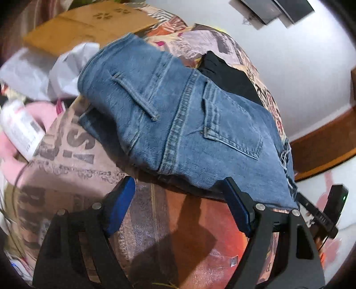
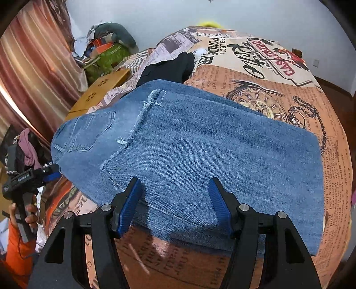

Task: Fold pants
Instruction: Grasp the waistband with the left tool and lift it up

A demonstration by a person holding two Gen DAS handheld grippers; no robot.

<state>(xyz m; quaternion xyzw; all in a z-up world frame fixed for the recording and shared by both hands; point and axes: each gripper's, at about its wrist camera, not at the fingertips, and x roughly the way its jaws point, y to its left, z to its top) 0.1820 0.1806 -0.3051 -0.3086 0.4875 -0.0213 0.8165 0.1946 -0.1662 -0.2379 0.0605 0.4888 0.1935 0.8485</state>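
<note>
The folded blue jeans [image 2: 200,155] lay flat on a bed covered with a newspaper-and-pocket-watch print bedspread [image 2: 278,93], their back pocket [image 1: 231,124] and waistband end toward your left, the frayed leg hem [image 2: 133,133] folded across the top. Your left gripper [image 1: 180,200] hung over the near edge of the denim with its blue-padded jaws standing wide apart and nothing between them; its right finger [image 1: 235,206] sat just at the jeans' lower corner, though whether it touched could not be told. Your right gripper [image 2: 175,204] pointed down at the near fold of the leg, its jaws apart and opening, the cloth's edge lying below and between them without either pad pressing on it. A black garment [image 2: 173,66] lay beyond the jeans on the bedspread. Around the bed you had a white wall [image 2: 200,15], a striped reddish curtain [image 2: 33,66] on the left, a cardboard box [image 2: 100,93] at the bed's edge, a heap of clutter [image 2: 106,46] in the far corner, and dark wooden flooring [image 2: 333,86] on the right.
</note>
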